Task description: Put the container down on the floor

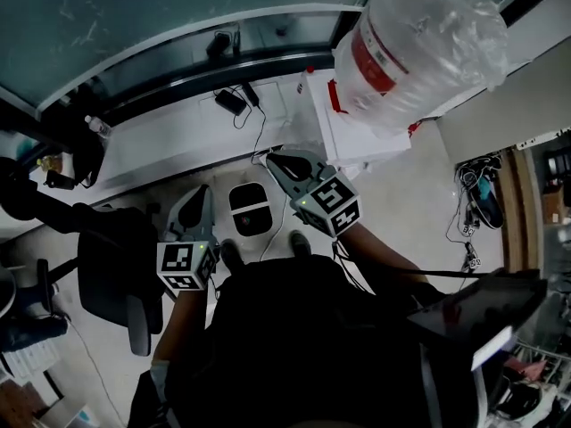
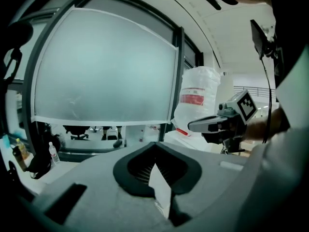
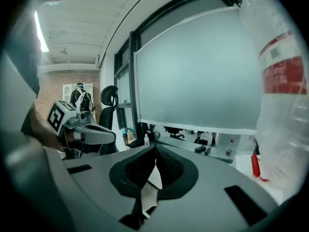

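The container (image 1: pixel 419 47) is a big clear water bottle with a red label, wrapped in thin plastic film. It stands upright at the upper right, over a white box (image 1: pixel 352 136). It also appears in the left gripper view as the container (image 2: pixel 199 100), and it fills the right edge of the right gripper view as the container (image 3: pixel 280 95). My left gripper (image 1: pixel 198 196) is shut and empty, low and left of the bottle. My right gripper (image 1: pixel 275 160) is shut too, empty, and a short way from the box. Each gripper sees the other: the right gripper (image 2: pixel 193 125) and the left gripper (image 3: pixel 112 135).
A black office chair (image 1: pixel 111 266) stands close on the left. A white ledge (image 1: pixel 178 141) with a power adapter (image 1: pixel 230 102) and cables runs under the frosted window (image 2: pixel 101 71). A small white device (image 1: pixel 250 210) lies on the floor by the person's shoes (image 1: pixel 230 255). A dark tablet (image 1: pixel 477 306) is at right.
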A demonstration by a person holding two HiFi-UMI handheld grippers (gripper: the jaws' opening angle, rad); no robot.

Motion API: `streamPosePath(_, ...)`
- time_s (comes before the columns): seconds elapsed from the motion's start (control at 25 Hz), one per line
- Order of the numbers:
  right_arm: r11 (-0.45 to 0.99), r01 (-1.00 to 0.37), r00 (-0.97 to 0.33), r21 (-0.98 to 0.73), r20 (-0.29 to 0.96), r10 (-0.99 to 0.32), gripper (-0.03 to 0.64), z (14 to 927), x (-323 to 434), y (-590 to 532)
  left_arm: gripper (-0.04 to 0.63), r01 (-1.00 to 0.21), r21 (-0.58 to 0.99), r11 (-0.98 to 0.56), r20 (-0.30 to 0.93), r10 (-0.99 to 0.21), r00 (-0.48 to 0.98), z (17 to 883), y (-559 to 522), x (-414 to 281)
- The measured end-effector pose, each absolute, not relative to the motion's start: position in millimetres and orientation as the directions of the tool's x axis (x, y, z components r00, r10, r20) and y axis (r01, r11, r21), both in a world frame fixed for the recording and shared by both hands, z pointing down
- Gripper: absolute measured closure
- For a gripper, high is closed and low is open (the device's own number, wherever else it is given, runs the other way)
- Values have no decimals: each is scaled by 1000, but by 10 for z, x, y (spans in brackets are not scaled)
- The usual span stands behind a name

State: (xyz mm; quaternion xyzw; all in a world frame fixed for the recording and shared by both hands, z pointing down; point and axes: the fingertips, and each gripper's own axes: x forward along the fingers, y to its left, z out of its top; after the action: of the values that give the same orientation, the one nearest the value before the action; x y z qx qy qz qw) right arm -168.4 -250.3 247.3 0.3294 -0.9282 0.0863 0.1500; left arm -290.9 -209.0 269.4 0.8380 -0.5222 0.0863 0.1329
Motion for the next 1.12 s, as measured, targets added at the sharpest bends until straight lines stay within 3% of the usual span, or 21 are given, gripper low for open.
streamPosePath(0.56, 719, -691, -716, -69, 197, -669, 609, 1748, -1552, -2434, 584, -917, 46, -396, 179, -900, 398, 2012, -2028, -2788)
streamPosePath(1.12, 724, -688, -720, -57, 183, -669, 609, 1661, -1528, -2487, 584, -946, 56, -318, 168, -931, 323, 1955, -2064, -2933)
